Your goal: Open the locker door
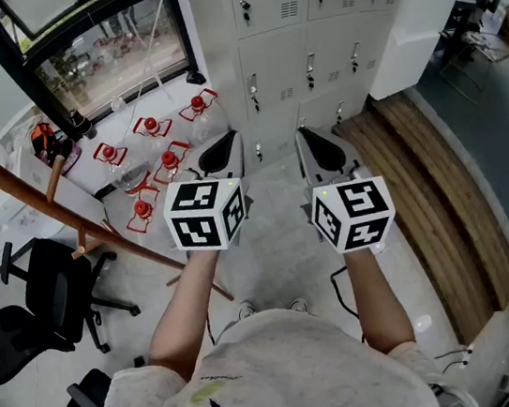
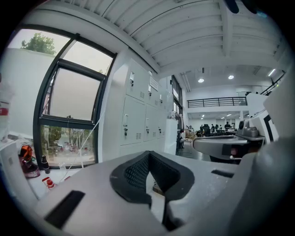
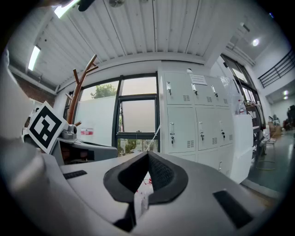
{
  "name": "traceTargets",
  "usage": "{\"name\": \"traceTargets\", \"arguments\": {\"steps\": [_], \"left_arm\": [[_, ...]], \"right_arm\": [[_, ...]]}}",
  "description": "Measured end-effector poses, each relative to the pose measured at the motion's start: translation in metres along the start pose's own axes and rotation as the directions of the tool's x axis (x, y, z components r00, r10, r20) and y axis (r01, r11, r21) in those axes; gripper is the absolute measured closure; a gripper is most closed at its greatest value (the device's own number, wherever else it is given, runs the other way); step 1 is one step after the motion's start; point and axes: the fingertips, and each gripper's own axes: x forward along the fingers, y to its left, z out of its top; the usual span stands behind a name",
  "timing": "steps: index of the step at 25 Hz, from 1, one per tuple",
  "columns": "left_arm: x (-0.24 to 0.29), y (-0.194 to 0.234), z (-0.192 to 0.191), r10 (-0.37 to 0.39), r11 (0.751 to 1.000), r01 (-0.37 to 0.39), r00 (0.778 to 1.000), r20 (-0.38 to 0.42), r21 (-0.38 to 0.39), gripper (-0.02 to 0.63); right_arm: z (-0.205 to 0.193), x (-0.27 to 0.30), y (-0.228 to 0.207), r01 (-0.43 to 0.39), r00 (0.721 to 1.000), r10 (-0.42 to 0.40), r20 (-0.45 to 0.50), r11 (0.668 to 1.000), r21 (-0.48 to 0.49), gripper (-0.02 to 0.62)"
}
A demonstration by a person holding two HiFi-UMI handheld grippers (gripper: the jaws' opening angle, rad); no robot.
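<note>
Grey shirt (image 1: 280,374) and two bare forearms fill the bottom of the head view, each hand hidden behind a marker cube. Beyond the cubes, the left tongs (image 1: 222,146) and the right tongs (image 1: 316,141) point side by side, a little apart, over the pale floor (image 1: 279,241). In each gripper view the black ribbed pads meet at their tips. Both pairs of tongs are closed, with nothing between them.

The bank of lockers (image 1: 307,48) stands ahead of both tongs at the far edge of the floor, well apart from them, and neither pair touches it. In the right gripper view the lockers rise to the right of the tongs' line, while the dark-framed window (image 3: 138,120) sits straight ahead. In the left gripper view the lockers stand just left of the line of the tongs, with the window further left.

The locker doors (image 3: 179,131) are flat and pale grey-white, arranged in three columns and several rows. Each carries a small upright handle with a lock, and a short block of vent slots beside it. Every door in view lies flush and shut. A sheet of paper (image 3: 198,79) is fixed to one top door.

Wooden planking (image 1: 442,189) runs along the right edge of the floor.
</note>
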Motion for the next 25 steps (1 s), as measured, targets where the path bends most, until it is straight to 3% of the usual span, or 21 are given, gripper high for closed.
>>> {"name": "traceTargets", "arguments": {"steps": [15,25], "left_arm": [[0.035,-0.043,-0.008,0.044,0.999,-0.044,0.999,-0.023,0.006,0.603],[0.055,-0.037,-0.012,0.093,0.995,-0.093,0.995,-0.027,-0.021,0.601]], "right_arm": [[-0.015,-0.011,-0.046,-0.083,0.997,0.083,-0.003,0.996,0.032,0.597],[-0.021,0.002,-0.073,-0.117,0.993,0.118,-0.020,0.993,0.024,0.597]]}}
